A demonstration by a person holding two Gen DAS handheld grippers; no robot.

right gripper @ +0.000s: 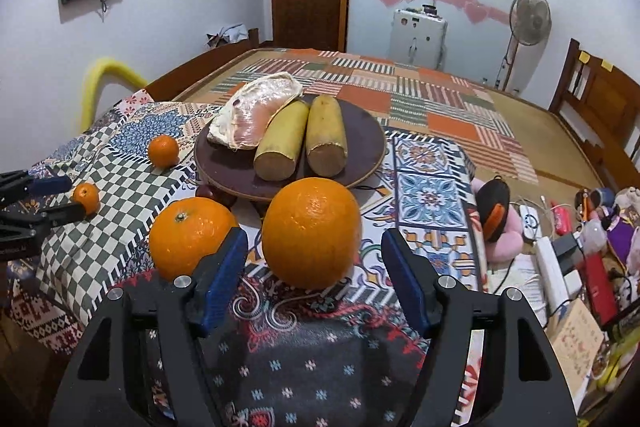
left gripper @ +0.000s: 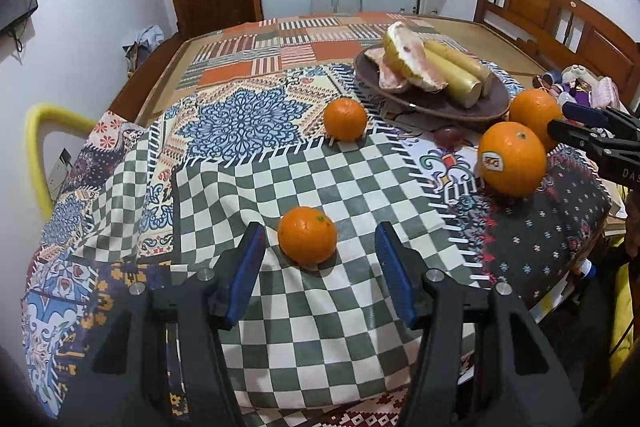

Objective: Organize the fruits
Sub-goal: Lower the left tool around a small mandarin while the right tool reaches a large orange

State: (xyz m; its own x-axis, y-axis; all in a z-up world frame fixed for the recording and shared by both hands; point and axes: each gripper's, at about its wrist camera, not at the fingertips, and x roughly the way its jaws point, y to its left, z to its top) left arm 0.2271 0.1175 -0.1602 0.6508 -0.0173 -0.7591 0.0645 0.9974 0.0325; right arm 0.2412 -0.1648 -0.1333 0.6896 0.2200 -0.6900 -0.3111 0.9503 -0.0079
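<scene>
**Both grippers spread wide over loose oranges**

A patchwork cloth (left gripper: 240, 115) covers the whole table. Toward its far side sits a dark round plate (right gripper: 360, 147) carrying peeled pomelo pieces (right gripper: 256, 115) and two yellow-skinned cut lengths (right gripper: 304, 139) (I cannot tell what they are). The right gripper (right gripper: 314, 273) stands with jaws apart on either side of a big orange (right gripper: 312, 231), not touching it; a second big orange (right gripper: 188, 235) lies just beside its left finger. The left gripper (left gripper: 320, 267) is likewise spread, a small orange (left gripper: 307, 235) between its fingertips. Another small orange (left gripper: 345, 119) rests near the plate.
</scene>
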